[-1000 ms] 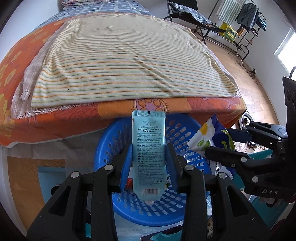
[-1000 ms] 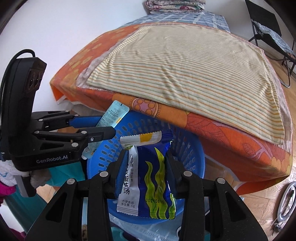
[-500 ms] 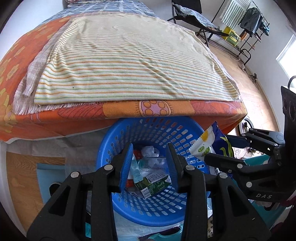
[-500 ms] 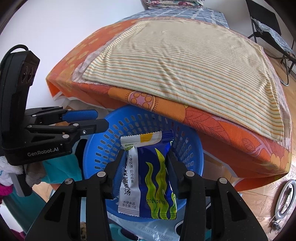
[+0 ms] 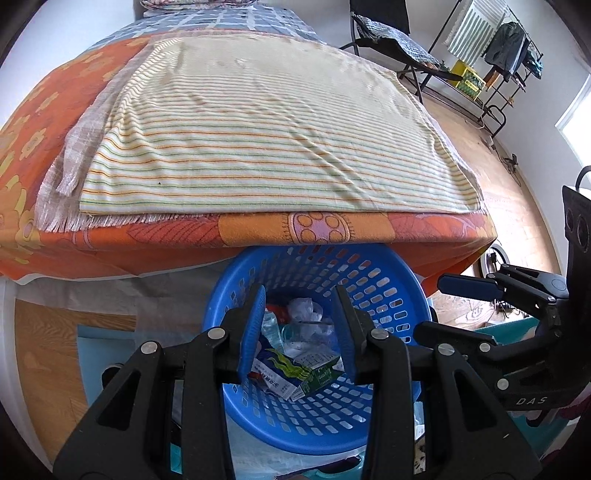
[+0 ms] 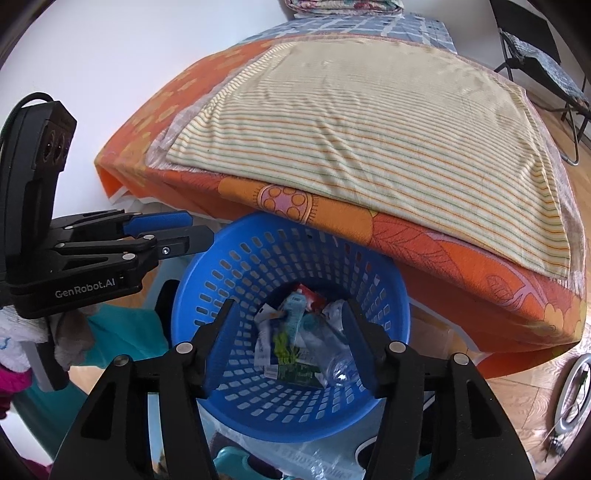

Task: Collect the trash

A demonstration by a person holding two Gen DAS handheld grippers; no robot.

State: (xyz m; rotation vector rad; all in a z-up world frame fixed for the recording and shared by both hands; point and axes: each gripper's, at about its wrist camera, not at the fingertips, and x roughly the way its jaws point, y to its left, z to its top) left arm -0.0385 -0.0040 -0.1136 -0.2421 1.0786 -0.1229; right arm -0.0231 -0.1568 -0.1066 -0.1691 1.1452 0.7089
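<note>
A blue perforated basket (image 5: 388, 269) (image 6: 258, 251) stands on the floor against the bed's edge. Inside lie a blue snack packet with green seaweed print (image 5: 284, 365) (image 6: 284, 343), a teal hand-cream tube (image 6: 295, 314), a clear plastic bottle (image 6: 334, 356) and crumpled wrappers. My left gripper (image 5: 298, 295) hangs open over the basket with nothing between its fingers; it also shows in the right wrist view (image 6: 201, 229). My right gripper (image 6: 289, 310) hovers over the basket with its jaws opening and nothing between them; the left wrist view has it at the right (image 5: 430, 308).
The bed (image 5: 332, 236) with an orange cover and a striped blanket (image 5: 258, 147) overhangs the basket's far rim. A folding chair (image 5: 391, 33) and a clothes rack (image 5: 506, 40) stand at the back right on the wooden floor. A ring light (image 6: 576, 391) lies at the right.
The left gripper let go of the hand-cream tube, which fell into the basket. The right gripper then opened and the snack packet dropped in too. Both hands stayed over the basket.
</note>
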